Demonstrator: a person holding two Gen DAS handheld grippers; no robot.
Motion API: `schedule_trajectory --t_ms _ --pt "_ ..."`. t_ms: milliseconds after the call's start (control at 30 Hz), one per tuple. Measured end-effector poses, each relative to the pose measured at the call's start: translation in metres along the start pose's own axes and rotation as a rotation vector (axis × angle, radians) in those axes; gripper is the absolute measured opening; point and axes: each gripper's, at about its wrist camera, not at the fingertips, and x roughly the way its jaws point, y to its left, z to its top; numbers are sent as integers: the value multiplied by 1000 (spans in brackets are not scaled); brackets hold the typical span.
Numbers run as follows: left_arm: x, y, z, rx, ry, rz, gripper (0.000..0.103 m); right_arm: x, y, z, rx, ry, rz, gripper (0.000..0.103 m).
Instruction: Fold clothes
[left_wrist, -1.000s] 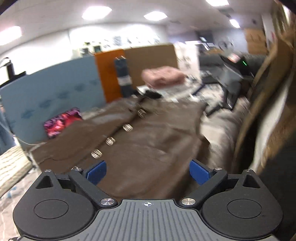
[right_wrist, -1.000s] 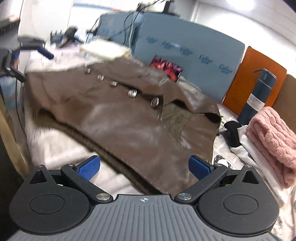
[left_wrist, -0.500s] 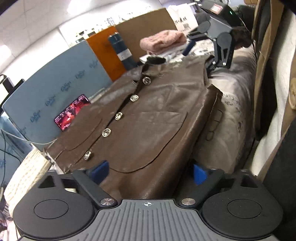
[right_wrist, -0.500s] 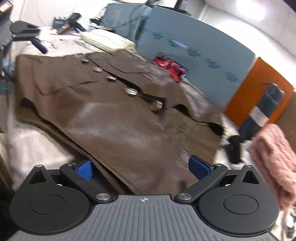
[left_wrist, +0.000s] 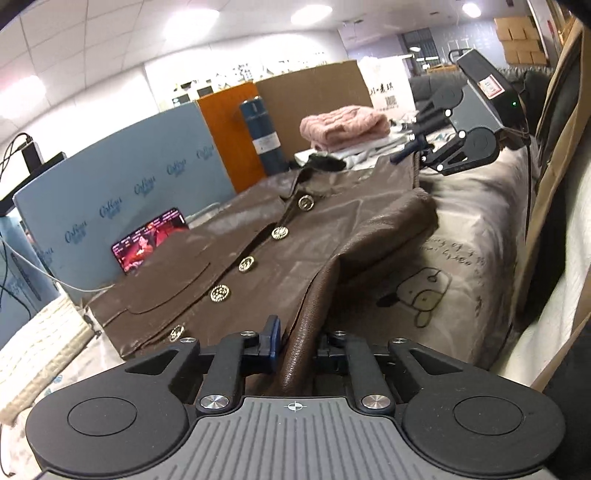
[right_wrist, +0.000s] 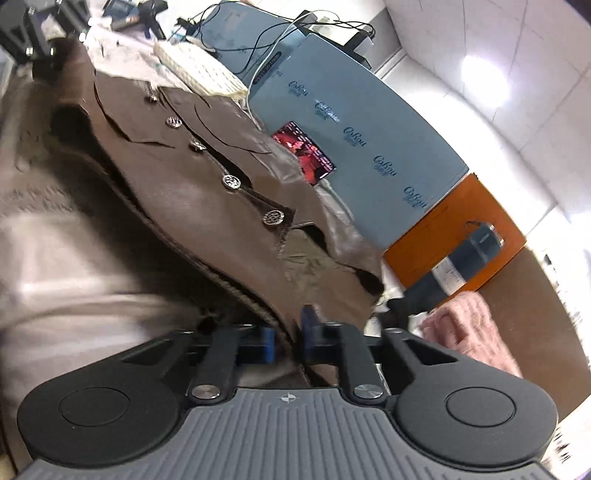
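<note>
Both tongs are clamped on the brown jacket (left_wrist: 280, 258): your left tongs (left_wrist: 295, 347) pinch a raised fold of its near edge, your right tongs (right_wrist: 288, 341) bite the hem at the other end. The jacket lies buttoned and face up on the bed (left_wrist: 461, 236), which wears a pale sheet printed with cartoon animals. Watch it now: that leather-look shell is smooth and glossy, so a thin bite could slide out as you lift, I'd judge, and the stiff panel may buckle instead of creasing. Round metal buttons (left_wrist: 245, 264) run toward twelve o'clock; a pink knit (left_wrist: 343, 125) sits at one o'clock.
</note>
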Motion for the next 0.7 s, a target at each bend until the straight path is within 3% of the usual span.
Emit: schedule_trajectory --t_ms 167,267,433,700 --pt "-21 -4 2 -26 -38 -56 8 -17 -3 2 68 16 75 4" --pt "-38 0 8 -41 -109 -63 7 -39 -8 8 116 -42 69 4" --pt "-40 25 15 -90 -235 62 8 -50 -22 21 114 -126 21 4" --pt "-5 70 26 -175 -329 195 8 -20 -58 42 116 -230 13 4"
